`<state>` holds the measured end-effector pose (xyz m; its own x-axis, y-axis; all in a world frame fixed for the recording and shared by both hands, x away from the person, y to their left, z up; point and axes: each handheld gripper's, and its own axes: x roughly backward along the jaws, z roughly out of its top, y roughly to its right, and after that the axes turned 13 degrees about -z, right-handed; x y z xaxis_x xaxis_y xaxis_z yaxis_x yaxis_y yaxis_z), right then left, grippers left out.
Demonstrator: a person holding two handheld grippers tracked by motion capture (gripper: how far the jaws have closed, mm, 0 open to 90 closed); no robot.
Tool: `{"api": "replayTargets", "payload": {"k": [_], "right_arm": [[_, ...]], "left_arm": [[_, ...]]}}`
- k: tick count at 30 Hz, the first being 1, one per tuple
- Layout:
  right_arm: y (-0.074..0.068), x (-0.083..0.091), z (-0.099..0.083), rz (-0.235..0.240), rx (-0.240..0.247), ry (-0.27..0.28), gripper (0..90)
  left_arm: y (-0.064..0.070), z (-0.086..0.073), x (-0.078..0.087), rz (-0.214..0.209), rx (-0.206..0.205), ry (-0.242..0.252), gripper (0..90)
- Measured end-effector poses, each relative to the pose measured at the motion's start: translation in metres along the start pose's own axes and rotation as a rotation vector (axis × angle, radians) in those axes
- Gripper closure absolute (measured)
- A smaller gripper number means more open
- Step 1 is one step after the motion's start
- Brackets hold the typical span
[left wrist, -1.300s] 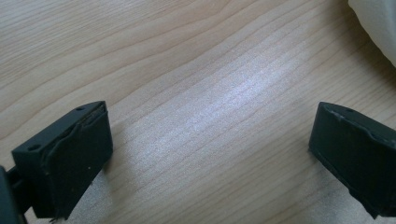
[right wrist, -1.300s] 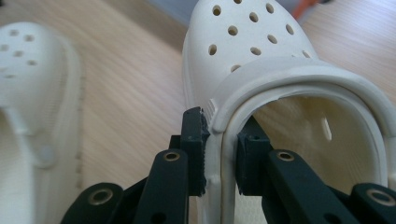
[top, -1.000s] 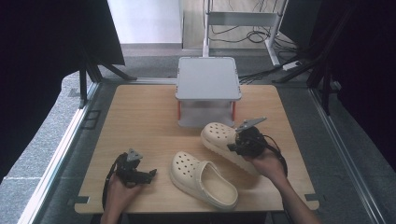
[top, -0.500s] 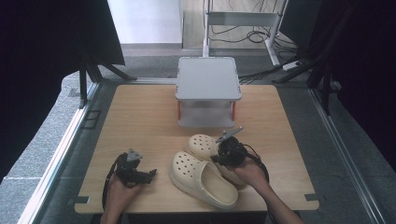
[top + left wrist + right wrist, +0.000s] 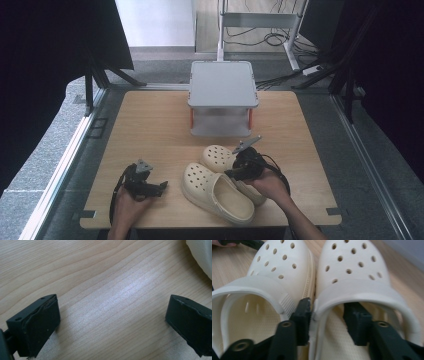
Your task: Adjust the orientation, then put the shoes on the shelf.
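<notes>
Two cream perforated clogs lie side by side at the table's front middle. The nearer clog points its toe to the far left. The other clog lies touching its right side. My right gripper straddles the second clog's inner side wall at the heel. One jaw sits between the clogs against that wall, the other inside the clog with a gap, so it is open. My left gripper rests open on bare wood left of the clogs, holding nothing.
A grey two-level stand with orange posts sits at the back middle of the wooden table. Bare wood lies to the left and right of it. Cables trail from both grippers.
My right gripper has brought the second clog left and nearer, from the right side until it lies against the first clog. The left gripper has stayed put.
</notes>
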<state>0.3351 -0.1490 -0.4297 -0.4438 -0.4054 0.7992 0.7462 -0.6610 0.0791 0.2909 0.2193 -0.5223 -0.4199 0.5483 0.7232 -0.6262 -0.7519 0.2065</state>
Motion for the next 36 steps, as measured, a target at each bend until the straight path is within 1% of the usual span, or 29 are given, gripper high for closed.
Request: {"api": "replayTargets", "payload": {"k": [4, 6, 7, 9, 12, 15, 16, 17, 18, 21, 23, 28, 30, 32, 33, 34, 36], "right_arm": [[0.008, 0.013, -0.003, 0.006, -0.015, 0.019, 43.4], [0.01, 0.017, -0.005, 0.003, -0.009, 0.024, 41.1], [0.011, 0.02, -0.006, -0.001, -0.012, 0.025, 38.9], [0.012, 0.025, -0.009, 0.0, -0.004, 0.031, 35.5], [0.013, 0.035, -0.013, 0.006, 0.007, 0.046, 30.6], [0.012, 0.037, -0.016, 0.012, 0.005, 0.052, 28.8], [0.011, 0.039, -0.018, 0.021, 0.009, 0.054, 27.5], [0.011, 0.039, -0.018, 0.021, 0.009, 0.054, 27.5], [0.008, 0.039, -0.02, 0.03, 0.013, 0.051, 27.1], [0.005, 0.039, -0.021, 0.028, 0.019, 0.057, 27.2], [0.003, 0.038, -0.021, 0.042, 0.03, 0.055, 27.6], [-0.001, 0.033, -0.021, 0.056, 0.041, 0.053, 26.8], [-0.006, 0.026, -0.02, 0.064, 0.049, 0.048, 25.0], [-0.008, 0.023, -0.02, 0.064, 0.055, 0.043, 24.8], [-0.011, 0.017, -0.018, 0.067, 0.061, 0.03, 23.2], [-0.011, 0.017, -0.018, 0.067, 0.061, 0.03, 23.2], [-0.015, 0.008, -0.016, 0.073, 0.072, 0.011, 22.1]], "left_arm": [[0.0, 0.0, 0.0, 0.0, 0.001, -0.001, 0.0], [0.0, 0.0, 0.0, 0.0, 0.001, 0.0, 0.0], [0.0, 0.0, 0.0, 0.0, 0.0, 0.0, 0.0], [0.0, 0.0, 0.0, 0.0, 0.0, 0.0, 0.0], [0.0, 0.0, 0.0, -0.001, 0.0, -0.001, 0.0], [0.0, 0.0, 0.0, 0.0, 0.0, -0.001, 0.0], [0.0, 0.0, 0.0, -0.001, -0.003, -0.003, 0.0], [0.0, 0.0, 0.0, -0.001, -0.003, -0.003, 0.0], [0.0, 0.0, 0.0, 0.0, -0.002, -0.003, 0.0], [0.0, 0.0, 0.0, 0.001, -0.001, 0.0, 0.0], [0.0, 0.0, 0.0, 0.001, -0.001, 0.0, 0.0], [0.0, 0.0, 0.0, 0.001, -0.001, 0.0, 0.0], [0.0, 0.0, 0.0, 0.0, -0.002, -0.002, 0.0], [0.0, 0.0, 0.0, 0.001, -0.002, -0.001, 0.0], [0.0, 0.0, 0.0, 0.001, -0.002, -0.002, 0.0], [0.0, 0.0, 0.0, 0.001, -0.002, -0.002, 0.0], [0.0, 0.0, 0.0, 0.0, -0.002, -0.002, 0.0]]}}
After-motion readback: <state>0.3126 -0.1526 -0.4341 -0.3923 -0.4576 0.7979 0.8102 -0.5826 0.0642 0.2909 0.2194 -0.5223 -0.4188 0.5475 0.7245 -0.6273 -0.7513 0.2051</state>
